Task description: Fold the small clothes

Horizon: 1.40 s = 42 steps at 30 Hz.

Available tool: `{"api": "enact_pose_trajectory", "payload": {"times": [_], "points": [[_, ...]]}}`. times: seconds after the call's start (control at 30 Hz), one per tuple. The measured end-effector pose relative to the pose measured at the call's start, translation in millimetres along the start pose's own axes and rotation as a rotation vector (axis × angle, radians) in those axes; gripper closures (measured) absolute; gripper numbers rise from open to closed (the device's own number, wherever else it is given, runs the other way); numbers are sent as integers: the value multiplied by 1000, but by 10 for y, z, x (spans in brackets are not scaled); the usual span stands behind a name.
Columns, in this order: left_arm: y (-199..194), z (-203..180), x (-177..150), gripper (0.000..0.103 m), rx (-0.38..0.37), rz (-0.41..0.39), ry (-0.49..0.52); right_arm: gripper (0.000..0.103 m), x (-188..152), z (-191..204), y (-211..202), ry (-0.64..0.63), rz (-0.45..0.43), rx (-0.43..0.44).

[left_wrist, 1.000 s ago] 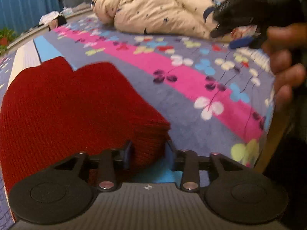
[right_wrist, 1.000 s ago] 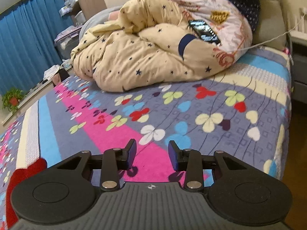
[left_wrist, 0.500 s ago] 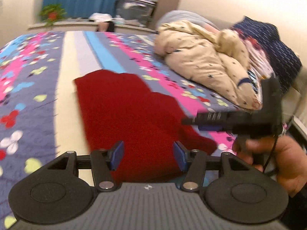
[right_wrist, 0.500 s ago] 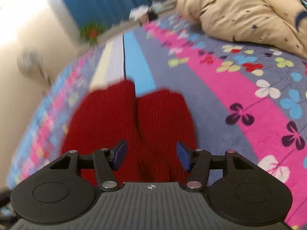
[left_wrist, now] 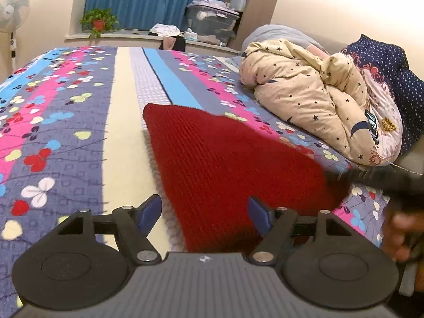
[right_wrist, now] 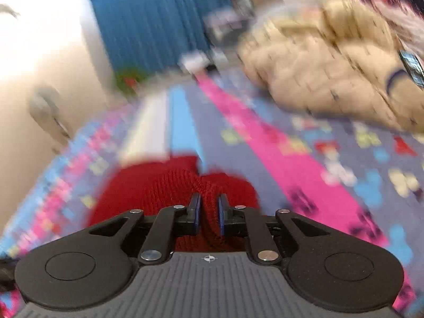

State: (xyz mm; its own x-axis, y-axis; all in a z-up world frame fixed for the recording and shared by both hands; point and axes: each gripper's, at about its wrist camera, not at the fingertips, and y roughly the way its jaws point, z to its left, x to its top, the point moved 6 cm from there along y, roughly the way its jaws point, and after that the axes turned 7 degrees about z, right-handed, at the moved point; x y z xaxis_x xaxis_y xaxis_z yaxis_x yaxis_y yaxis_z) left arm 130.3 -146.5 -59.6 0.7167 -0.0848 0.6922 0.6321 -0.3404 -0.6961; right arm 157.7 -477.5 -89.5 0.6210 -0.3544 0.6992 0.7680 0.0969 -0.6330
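A red knit garment lies flat on the flowered bedspread. My left gripper hovers over its near edge. Its jaws are opening wide and the pads touch nothing. At the garment's right corner my right gripper shows as a dark blur, with a person's hand behind it. The right wrist view is motion-blurred. There the right gripper has its jaws closing to a narrow gap, with a ridge of the red garment pinched between the pads.
A bunched cream star-print duvet and a navy dotted pillow fill the bed's right side, with a phone lying on them. Beyond the bed are a sill with a potted plant, a storage box and a fan.
The left gripper let go of the garment's edge, lifted back and spread its jaws. The right gripper swung over to the red garment and closed on a fold of it.
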Motion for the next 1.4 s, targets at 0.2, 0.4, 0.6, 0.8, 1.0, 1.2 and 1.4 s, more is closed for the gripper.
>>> {"api": "enact_pose_trajectory", "payload": {"times": [0.2,0.4,0.6,0.8,1.0,1.2,1.4], "points": [[746,65,-326,27,119,327,79,76,-284,-191,416,64,269,-15],[662,168,-128,24,76,294,30,32,-86,-396,364,228,162,-9],[627,324,379,15,40,165,-102,27,-233,-283,729,261,305,24],[1031,596,678,14,-40,209,-279,16,-292,-241,885,278,359,-14],[1471,665,690,5,-183,277,-375,18,-317,-238,928,273,371,4],[1869,745,571,0,-286,326,-475,31,-293,-206,946,251,366,29],[1984,742,610,12,-298,310,-470,66,-208,-138,892,240,303,77]]}}
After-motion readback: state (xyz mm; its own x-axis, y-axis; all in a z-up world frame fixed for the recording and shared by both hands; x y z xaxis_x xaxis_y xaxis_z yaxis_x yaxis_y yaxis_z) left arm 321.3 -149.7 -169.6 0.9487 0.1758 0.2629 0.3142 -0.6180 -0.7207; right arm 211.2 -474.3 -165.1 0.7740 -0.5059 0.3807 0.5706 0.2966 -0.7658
